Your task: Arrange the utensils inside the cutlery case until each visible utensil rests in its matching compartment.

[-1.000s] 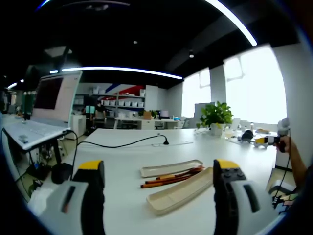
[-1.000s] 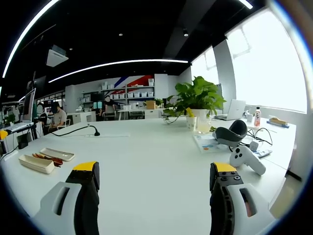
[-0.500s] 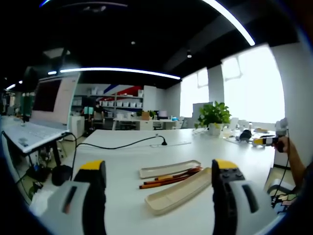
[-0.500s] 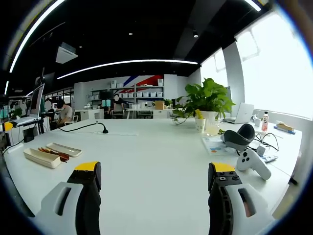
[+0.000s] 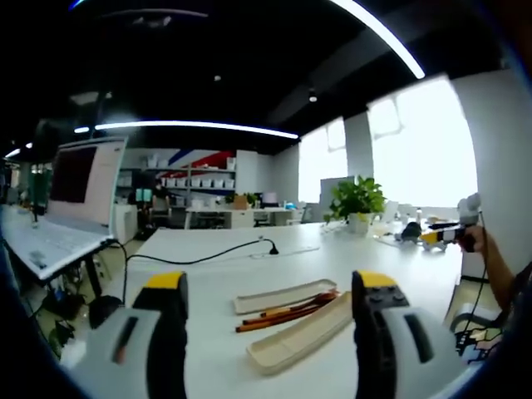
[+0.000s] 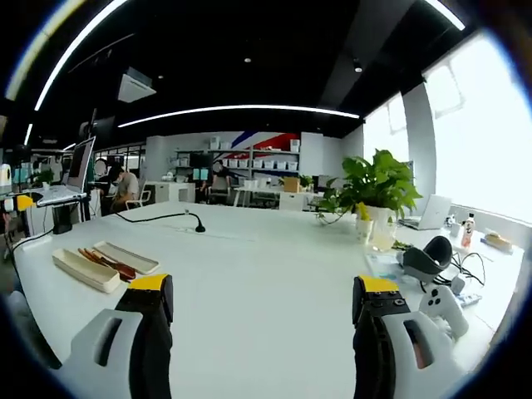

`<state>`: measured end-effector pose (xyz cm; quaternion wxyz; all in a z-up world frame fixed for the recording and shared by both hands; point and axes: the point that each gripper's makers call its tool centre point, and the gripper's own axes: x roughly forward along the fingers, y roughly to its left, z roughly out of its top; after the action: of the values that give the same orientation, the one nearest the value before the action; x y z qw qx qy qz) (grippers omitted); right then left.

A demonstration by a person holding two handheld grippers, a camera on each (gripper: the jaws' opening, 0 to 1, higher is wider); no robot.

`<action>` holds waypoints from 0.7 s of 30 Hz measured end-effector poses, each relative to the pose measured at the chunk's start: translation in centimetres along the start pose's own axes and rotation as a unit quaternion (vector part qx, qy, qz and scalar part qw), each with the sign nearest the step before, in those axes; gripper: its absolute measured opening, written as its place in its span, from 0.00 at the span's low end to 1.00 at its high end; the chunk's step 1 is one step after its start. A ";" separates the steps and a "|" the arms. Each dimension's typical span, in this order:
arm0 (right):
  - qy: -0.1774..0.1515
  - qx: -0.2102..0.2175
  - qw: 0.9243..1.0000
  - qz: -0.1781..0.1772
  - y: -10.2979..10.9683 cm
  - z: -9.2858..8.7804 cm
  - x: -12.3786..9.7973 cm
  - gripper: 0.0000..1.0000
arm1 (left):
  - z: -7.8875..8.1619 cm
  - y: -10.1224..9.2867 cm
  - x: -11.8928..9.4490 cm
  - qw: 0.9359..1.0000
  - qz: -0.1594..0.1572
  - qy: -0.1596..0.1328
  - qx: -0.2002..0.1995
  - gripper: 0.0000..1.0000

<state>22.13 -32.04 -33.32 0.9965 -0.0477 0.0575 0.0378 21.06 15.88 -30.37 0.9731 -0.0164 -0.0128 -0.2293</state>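
Just beyond the left claw (image 5: 270,303) lies the cutlery case (image 5: 301,331).

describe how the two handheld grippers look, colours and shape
Both the left gripper and the right gripper look alike: two chunky light grey plastic jaws with black inner faces and yellow caps at the tips. Each grey jaw body has a dark slot.

A long white table (image 6: 266,274) carries a beige cutlery case (image 5: 301,334), its flat lid (image 5: 283,296) alongside, and reddish-brown chopsticks (image 5: 287,307) between them. A black cable (image 5: 199,256), potted plant (image 6: 378,187) and game controller (image 6: 445,303) also rest there.
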 end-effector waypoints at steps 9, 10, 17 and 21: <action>0.010 -0.032 0.998 0.045 2.4 1.4 1.6 0.92 | 0.4 -0.6 1.0 1.000 -0.020 0.018 0.016 0.83; 0.013 -0.034 0.998 0.051 2.7 1.3 1.7 0.92 | 0.3 -0.7 1.1 0.999 -0.024 0.021 0.017 0.82; 0.037 -0.053 0.995 0.081 4.5 0.4 2.5 0.90 | -0.8 -0.7 2.2 0.997 -0.040 0.056 0.020 0.79; 0.051 -0.064 0.992 0.100 5.7 0.0 3.0 0.89 | -1.9 -0.3 2.9 0.996 -0.042 0.079 0.026 0.77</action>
<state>24.66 -26.19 -34.14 0.9784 -0.1069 0.1101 0.1385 23.54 14.30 -32.19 0.9608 0.0280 0.0577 -0.2698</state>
